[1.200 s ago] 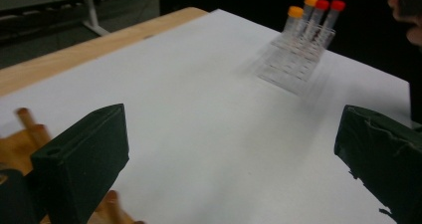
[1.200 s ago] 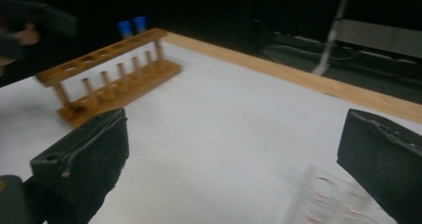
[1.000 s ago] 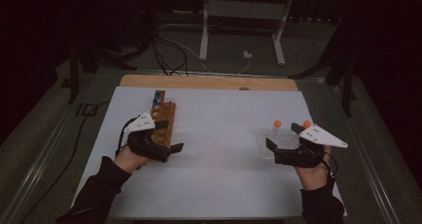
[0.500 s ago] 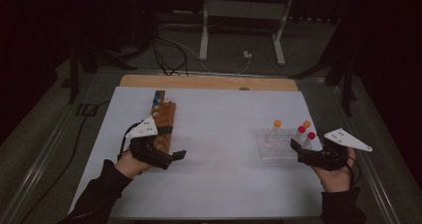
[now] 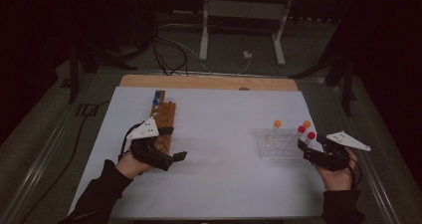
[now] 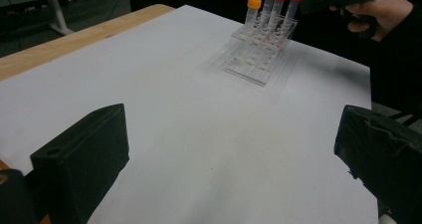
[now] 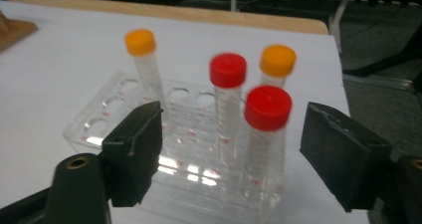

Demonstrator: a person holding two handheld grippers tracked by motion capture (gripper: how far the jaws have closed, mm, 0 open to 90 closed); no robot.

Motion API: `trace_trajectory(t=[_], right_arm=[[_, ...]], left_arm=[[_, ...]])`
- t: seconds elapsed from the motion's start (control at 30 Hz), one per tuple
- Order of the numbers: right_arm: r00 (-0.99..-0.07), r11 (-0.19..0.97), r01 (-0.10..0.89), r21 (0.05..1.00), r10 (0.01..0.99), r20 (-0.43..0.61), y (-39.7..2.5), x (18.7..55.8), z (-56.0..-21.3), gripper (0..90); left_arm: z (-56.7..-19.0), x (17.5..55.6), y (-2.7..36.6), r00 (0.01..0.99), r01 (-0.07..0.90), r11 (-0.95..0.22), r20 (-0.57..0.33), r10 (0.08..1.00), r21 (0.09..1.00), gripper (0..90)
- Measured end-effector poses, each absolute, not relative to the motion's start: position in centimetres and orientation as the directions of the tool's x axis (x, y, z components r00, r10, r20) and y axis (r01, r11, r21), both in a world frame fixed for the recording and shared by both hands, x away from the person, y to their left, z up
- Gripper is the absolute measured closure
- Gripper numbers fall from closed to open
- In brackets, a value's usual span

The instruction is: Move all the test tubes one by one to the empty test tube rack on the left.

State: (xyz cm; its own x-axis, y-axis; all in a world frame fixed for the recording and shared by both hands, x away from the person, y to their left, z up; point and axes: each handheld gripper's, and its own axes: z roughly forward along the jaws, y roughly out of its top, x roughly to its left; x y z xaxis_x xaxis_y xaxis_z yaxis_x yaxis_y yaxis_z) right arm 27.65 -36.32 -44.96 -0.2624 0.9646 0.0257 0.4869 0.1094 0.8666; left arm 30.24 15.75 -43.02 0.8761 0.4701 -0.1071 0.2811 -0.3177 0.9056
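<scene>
A clear tube rack (image 5: 276,145) stands right of centre on the white sheet. It holds two orange-capped tubes (image 5: 277,124) and two red-capped tubes (image 5: 301,129). My right gripper (image 5: 307,147) sits just right of the rack, open. In the right gripper view the nearest red-capped tube (image 7: 266,115) stands between the wide jaws of my right gripper (image 7: 234,134), and neither jaw touches it. My left gripper (image 5: 174,143) rests beside a wooden block (image 5: 165,118) with blue caps (image 5: 157,97) at its far end. The left gripper (image 6: 229,134) is open and holds nothing, facing the rack (image 6: 259,50).
A white sheet (image 5: 224,114) covers most of the wooden table (image 5: 209,81). Cables and a metal stand (image 5: 204,30) lie on the dark floor beyond the far edge. In the left gripper view the person's right hand (image 6: 380,7) shows behind the rack.
My right gripper has drawn back to the right from over the rack, uncovering the two red-capped tubes. The left gripper has slid a little toward the near edge.
</scene>
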Motion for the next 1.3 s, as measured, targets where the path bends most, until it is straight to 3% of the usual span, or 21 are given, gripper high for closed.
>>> trace_trajectory(t=[0.27, 0.57, 1.3], right_arm=[[-0.240, 0.128, 0.539, 0.832, 0.971, 0.006, -37.1, 28.3, -46.4, 50.7], [-0.229, 0.130, 0.535, 0.835, 0.973, -0.005, -37.1, 28.7, -46.8, 72.9], [-0.251, 0.165, 0.402, 0.901, 0.966, -0.065, -36.5, 26.1, -41.1, 74.2]], left_arm=[[-43.0, 30.2, 15.8, 0.875, 0.282, -0.319, -0.107, 0.472, 0.905, 1.7], [-43.1, 30.3, 15.7, 0.877, 0.282, -0.325, -0.105, 0.469, 0.902, 1.7], [-42.9, 30.2, 15.5, 0.884, 0.277, -0.328, -0.106, 0.456, 0.903, 1.7]])
